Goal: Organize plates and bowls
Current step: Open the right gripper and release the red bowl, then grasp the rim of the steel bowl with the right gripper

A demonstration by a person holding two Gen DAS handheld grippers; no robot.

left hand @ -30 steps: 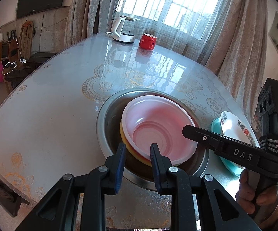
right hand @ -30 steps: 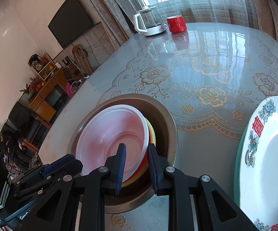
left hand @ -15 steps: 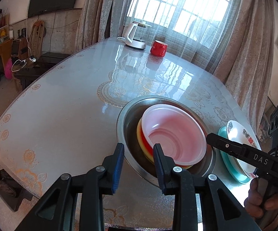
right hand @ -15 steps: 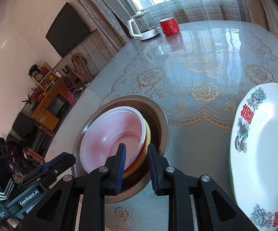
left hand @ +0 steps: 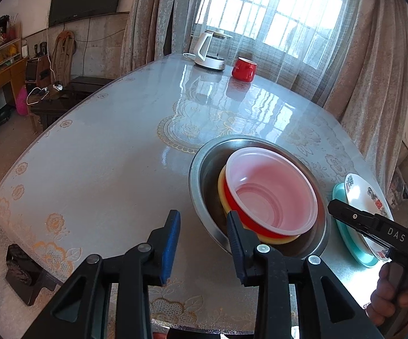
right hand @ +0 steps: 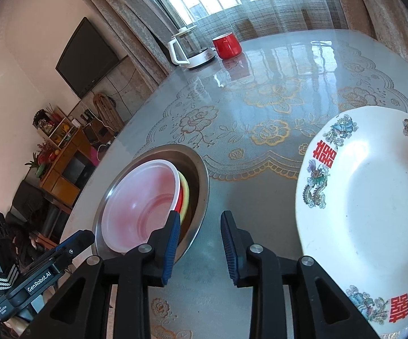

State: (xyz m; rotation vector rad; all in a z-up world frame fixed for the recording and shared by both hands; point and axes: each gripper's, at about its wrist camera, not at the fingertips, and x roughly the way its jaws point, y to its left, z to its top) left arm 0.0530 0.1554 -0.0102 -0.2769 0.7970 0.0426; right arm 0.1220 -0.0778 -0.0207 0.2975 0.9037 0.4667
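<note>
On the glossy grey table with the gold flower-pattern cover, near the edge closest to the cameras, sits a wide stainless steel basin. Nested inside it is a little stack of bowls: a translucent pink plastic bowl on top, a red bowl under that, and a yellow bowl at the bottom, with just the rims of the lower two peeking out. The stack leans toward one side of the basin rather than sitting dead centre.

Just to the right of the basin is a white plate with red characters and dragon-style decoration, resting on a teal plate that only shows as a rim underneath in the left wrist view.

Left gripper: the blue-padded jaws are spreading apart right now, nothing between them, just bare table. Its right finger overlaps the near rim of the basin in the view, but I can't tell if it's actually touching. Right gripper: same deal, jaws opening, empty gap, hanging over the strip of table between basin and white plate. Its left finger sits in front of the basin's rim.

Each gripper shows up at the edge of the other's camera, and a hand is wrapped around the right one's handle.

Way at the far end by the window there's a white electric kettle and a red mug beside it.
</note>
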